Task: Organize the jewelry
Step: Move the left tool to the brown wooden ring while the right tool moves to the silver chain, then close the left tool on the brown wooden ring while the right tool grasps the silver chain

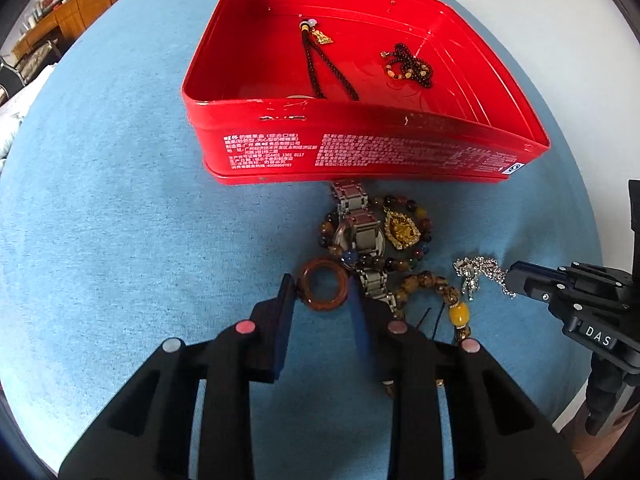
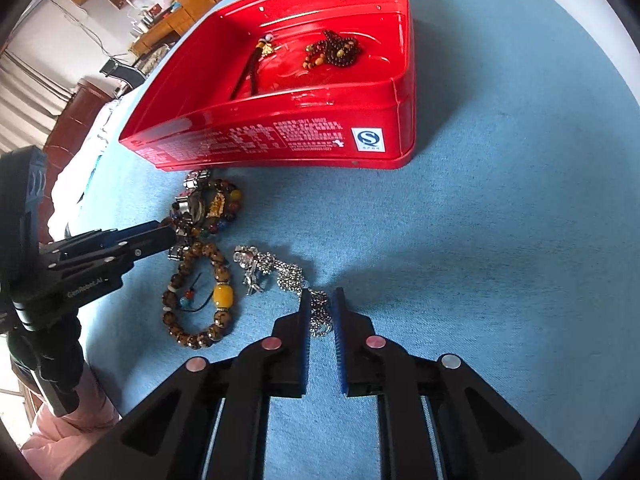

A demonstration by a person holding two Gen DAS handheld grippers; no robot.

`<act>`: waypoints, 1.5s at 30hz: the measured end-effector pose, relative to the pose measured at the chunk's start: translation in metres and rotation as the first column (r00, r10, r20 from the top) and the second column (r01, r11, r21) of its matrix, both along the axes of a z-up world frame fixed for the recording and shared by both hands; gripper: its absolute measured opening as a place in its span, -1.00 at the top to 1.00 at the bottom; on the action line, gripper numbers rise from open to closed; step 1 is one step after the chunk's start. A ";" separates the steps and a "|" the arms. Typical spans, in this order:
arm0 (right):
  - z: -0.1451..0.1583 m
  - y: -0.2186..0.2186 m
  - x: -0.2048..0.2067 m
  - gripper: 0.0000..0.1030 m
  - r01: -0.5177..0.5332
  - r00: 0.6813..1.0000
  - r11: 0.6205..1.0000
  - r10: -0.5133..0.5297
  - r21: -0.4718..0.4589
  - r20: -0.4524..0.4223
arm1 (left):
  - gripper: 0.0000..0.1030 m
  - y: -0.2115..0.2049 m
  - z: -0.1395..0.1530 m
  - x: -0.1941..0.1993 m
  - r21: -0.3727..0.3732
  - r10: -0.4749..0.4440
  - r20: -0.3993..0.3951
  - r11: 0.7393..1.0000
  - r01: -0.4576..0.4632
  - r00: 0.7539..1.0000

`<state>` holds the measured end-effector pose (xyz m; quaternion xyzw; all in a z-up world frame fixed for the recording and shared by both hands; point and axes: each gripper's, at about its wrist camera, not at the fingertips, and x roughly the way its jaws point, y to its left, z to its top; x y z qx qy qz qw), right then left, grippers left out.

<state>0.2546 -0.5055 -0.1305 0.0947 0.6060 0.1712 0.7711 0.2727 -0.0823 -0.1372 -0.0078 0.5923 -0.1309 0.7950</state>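
Observation:
A red tin box (image 1: 360,156) (image 2: 280,140) sits on the blue cloth and holds a dark cord necklace with a gold pendant (image 1: 316,60) and a dark red bead string (image 1: 412,66). In front of it lies a jewelry pile: a steel watch (image 1: 360,232), a gold pendant (image 1: 402,230), and a brown bead bracelet with a yellow bead (image 2: 200,300). My left gripper (image 1: 322,292) is open, its fingers on either side of a brown ring bangle (image 1: 324,286). My right gripper (image 2: 320,304) is open, its fingers on either side of a silver chain necklace (image 2: 280,272).
The blue cloth (image 1: 120,220) covers a round table with a white edge (image 2: 612,20). Wooden furniture and shelves (image 2: 160,0) stand in the room behind. The right gripper shows at the right edge of the left wrist view (image 1: 510,284).

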 end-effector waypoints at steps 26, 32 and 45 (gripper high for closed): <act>0.001 0.002 0.003 0.77 0.007 1.000 1.000 -0.007 -0.002 -0.007 | 0.42 0.009 -0.004 0.002 0.067 0.034 0.034 0.997 -0.036 0.999; 0.008 0.001 0.006 0.43 0.012 1.000 1.000 -0.012 -0.011 0.008 | 0.42 0.016 0.000 -0.004 0.059 0.030 0.040 0.998 -0.032 0.999; 0.005 0.036 0.011 0.17 -0.116 0.993 0.989 0.118 -0.096 0.016 | 0.00 0.008 -0.002 -0.004 0.051 0.014 0.023 0.999 -0.015 1.000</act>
